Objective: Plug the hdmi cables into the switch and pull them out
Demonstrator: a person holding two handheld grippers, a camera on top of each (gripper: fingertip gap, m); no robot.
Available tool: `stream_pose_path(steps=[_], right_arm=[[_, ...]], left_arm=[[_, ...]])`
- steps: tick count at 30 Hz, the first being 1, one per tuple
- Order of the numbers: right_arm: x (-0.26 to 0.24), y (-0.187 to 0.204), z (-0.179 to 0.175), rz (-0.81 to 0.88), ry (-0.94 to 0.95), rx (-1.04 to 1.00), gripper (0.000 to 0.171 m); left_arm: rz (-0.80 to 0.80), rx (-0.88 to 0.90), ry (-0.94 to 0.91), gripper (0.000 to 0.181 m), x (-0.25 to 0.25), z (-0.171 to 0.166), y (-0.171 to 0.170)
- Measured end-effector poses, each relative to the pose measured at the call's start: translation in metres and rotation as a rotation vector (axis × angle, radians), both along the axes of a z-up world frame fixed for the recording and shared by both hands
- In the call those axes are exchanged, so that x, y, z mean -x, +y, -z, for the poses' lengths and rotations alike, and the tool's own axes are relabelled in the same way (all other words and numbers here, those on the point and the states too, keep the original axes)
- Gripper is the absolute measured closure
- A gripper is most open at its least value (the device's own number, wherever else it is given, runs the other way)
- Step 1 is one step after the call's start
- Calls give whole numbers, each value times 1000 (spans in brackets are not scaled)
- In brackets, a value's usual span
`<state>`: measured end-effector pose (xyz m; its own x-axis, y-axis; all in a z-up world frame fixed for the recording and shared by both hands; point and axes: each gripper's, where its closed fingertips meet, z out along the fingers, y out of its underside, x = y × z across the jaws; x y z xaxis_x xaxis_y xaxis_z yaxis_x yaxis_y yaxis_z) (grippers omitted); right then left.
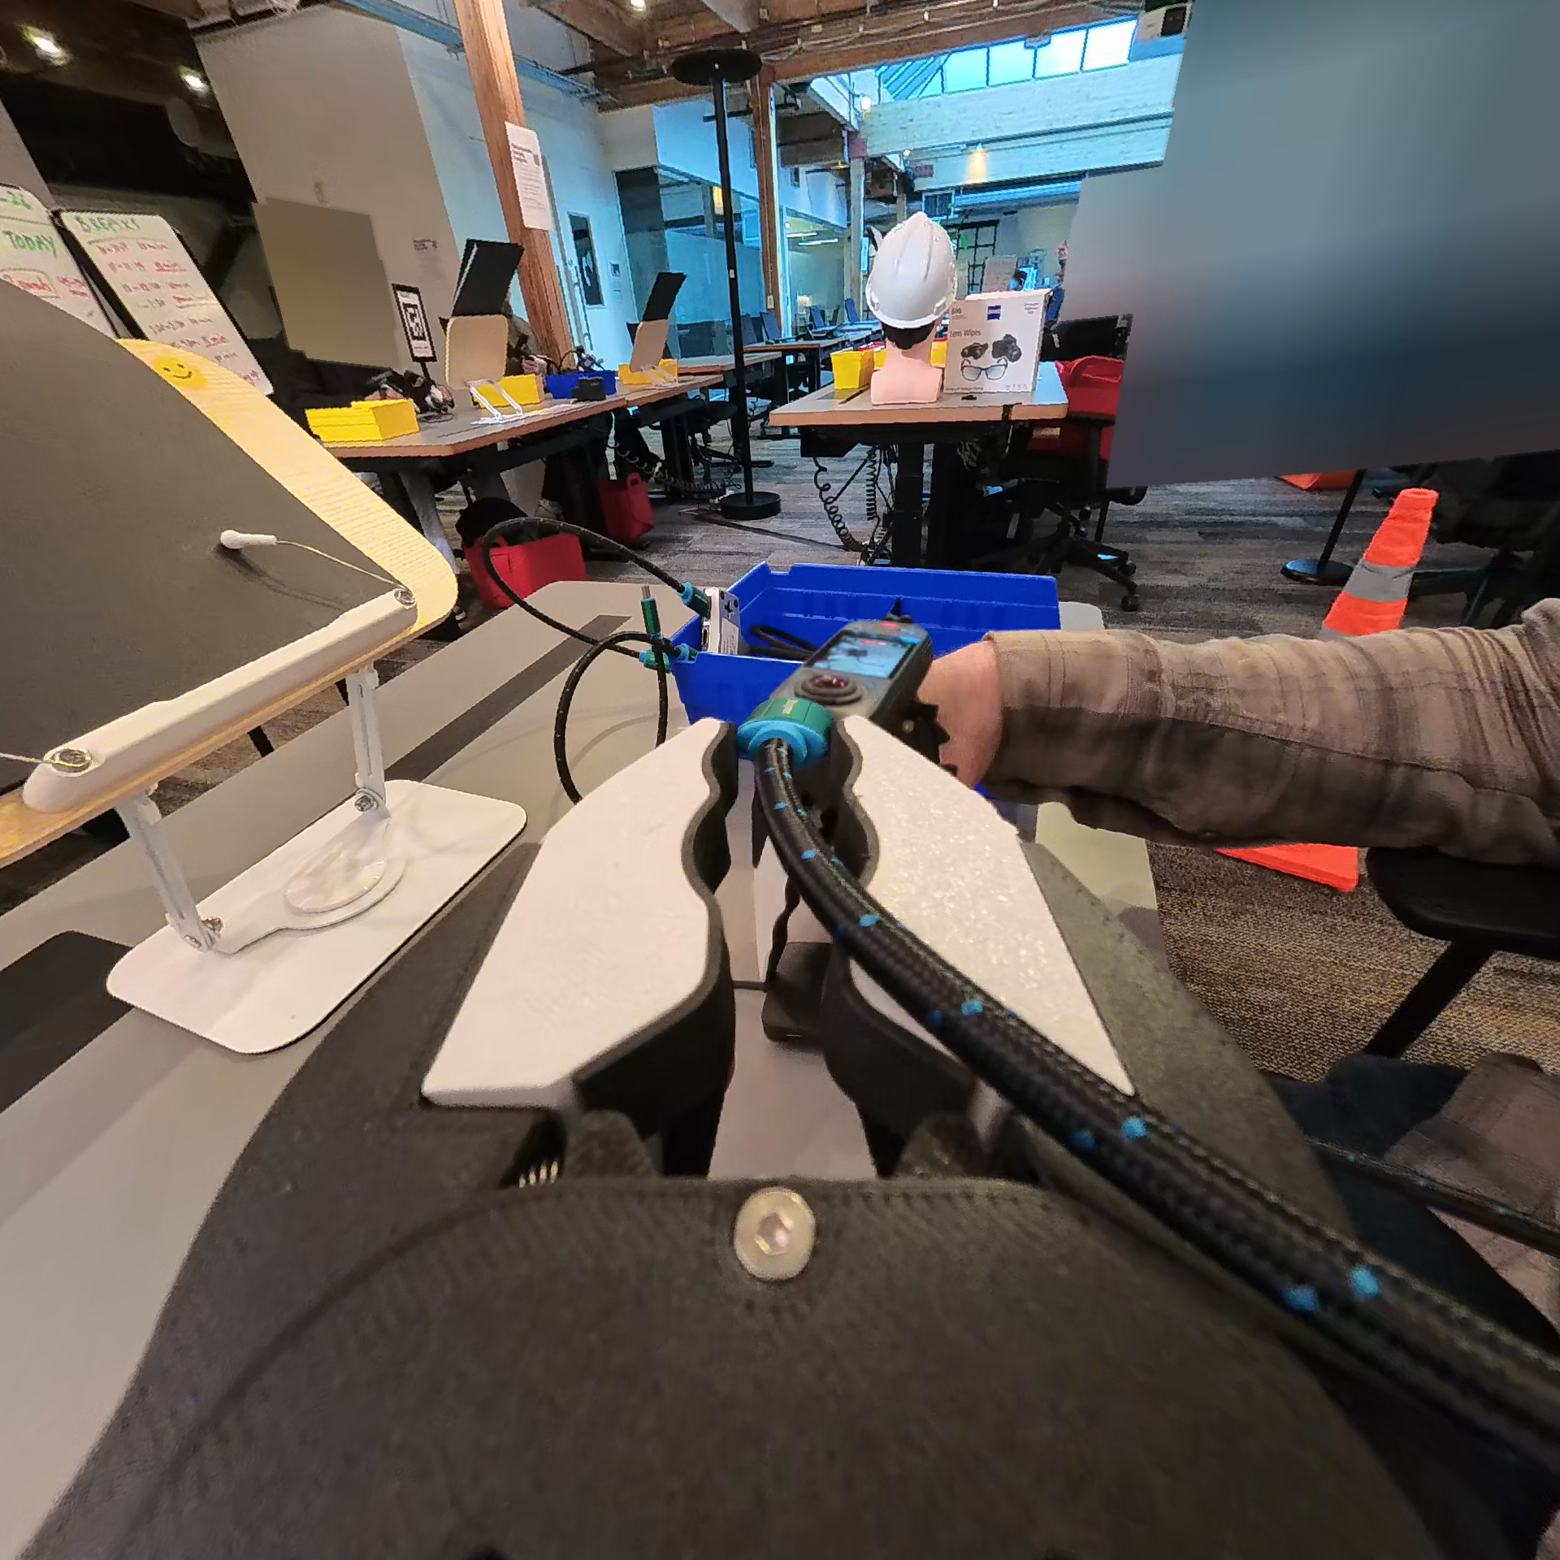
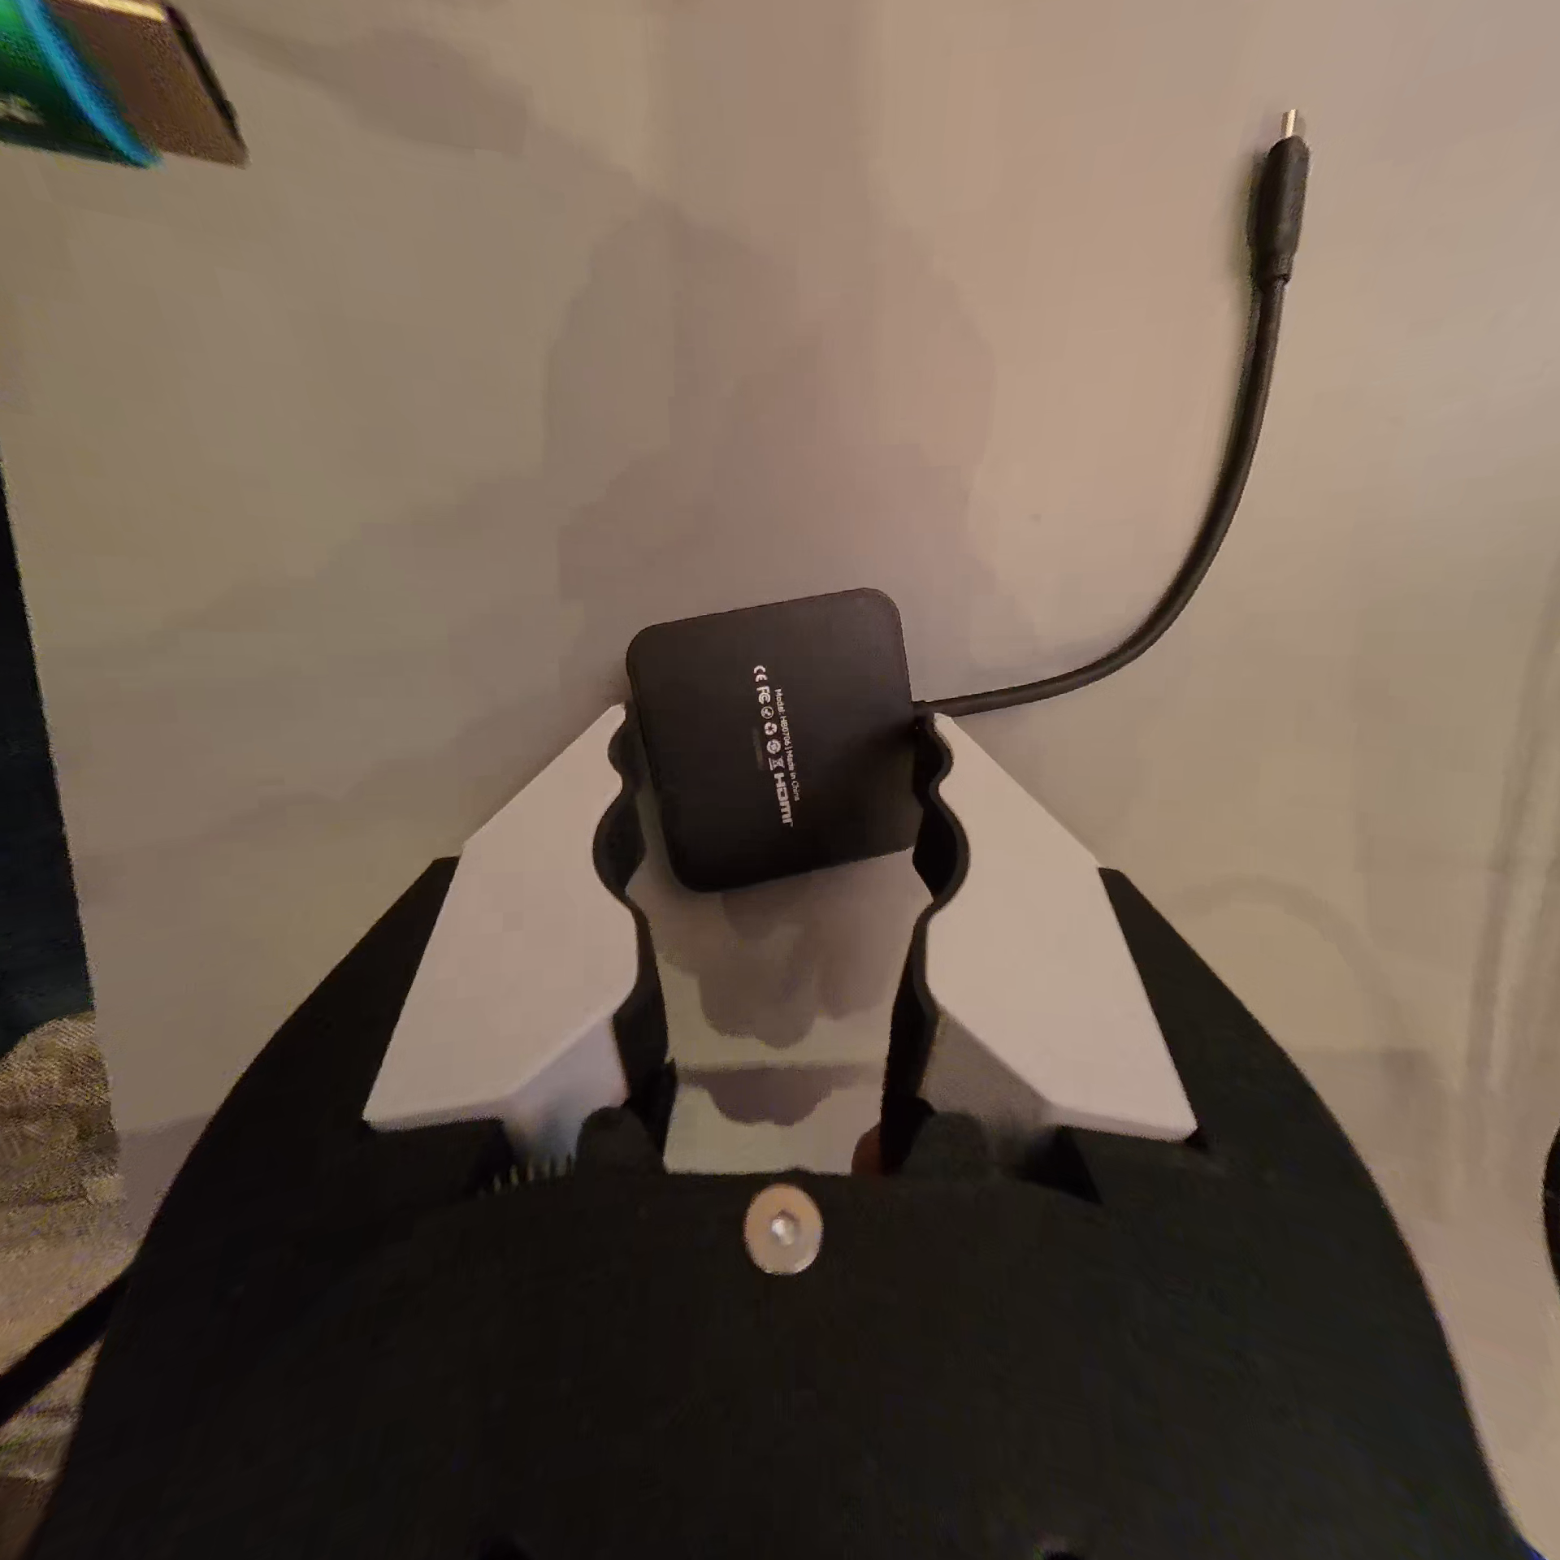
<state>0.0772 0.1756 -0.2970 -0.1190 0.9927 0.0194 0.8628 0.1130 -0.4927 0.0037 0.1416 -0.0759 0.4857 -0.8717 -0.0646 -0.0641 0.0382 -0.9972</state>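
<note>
Left wrist view: left gripper (image 1: 781, 743) closed on teal-and-green HDMI plug (image 1: 787, 723) of thick black braided cable with blue flecks (image 1: 971, 1004); plug pinched at the fingertips, cable trailing back over the right finger toward lower right corner. Just beyond the plug, other handheld gripper's black body with small lit screen (image 1: 861, 667), gripped by a hand (image 1: 962, 717) in a grey plaid sleeve (image 1: 1266, 743) coming from the right. Behind, blue plastic bin (image 1: 886, 599) on pale grey bench (image 1: 473, 726), second black braided cable with teal-green plugs (image 1: 591, 641) looped over its left rim. Far left, white folding stand (image 1: 321, 886) carrying a tilted dark board with wooden edge (image 1: 169, 523). Off the bench to the right, orange traffic cone (image 1: 1384, 566) on carpet; farther back, white hard hat on a mannequin head (image 1: 910, 278).

Right wrist view: right gripper (image 2: 777, 760) looking down at the bench (image 2: 338, 422), fingers either side of small black rounded-square HDMI switch (image 2: 772, 743) lying flat with printed face up. Fingers touching switch's left and right edges, jaws held fairly wide by it. Thin black pigtail lead (image 2: 1216, 540) leaving switch's right side and curving up to a loose connector (image 2: 1287, 194) resting on the bench. Top left corner, blurred teal-green plug with metal end (image 2: 110, 84), well apart from the switch, not inserted.
</note>
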Motion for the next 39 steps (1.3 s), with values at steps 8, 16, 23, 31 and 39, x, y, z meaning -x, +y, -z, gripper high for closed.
stream_pose_path(steps=[8,16,23,31,39], right_arm=[[16,-4,-43,16,244,92,109],[20,-4,-89,23,472,151,110],[21,-7,-119,17,590,173,110],[24,-10,-138,10,648,156,110],[27,-11,-144,12,645,122,110]], left_arm=[[-3,17,2,162,0,5,2],[1,28,10,162,-4,9,1],[-1,46,43,162,-10,21,1],[0,71,82,162,-17,34,0],[-12,82,124,162,-21,44,0]])
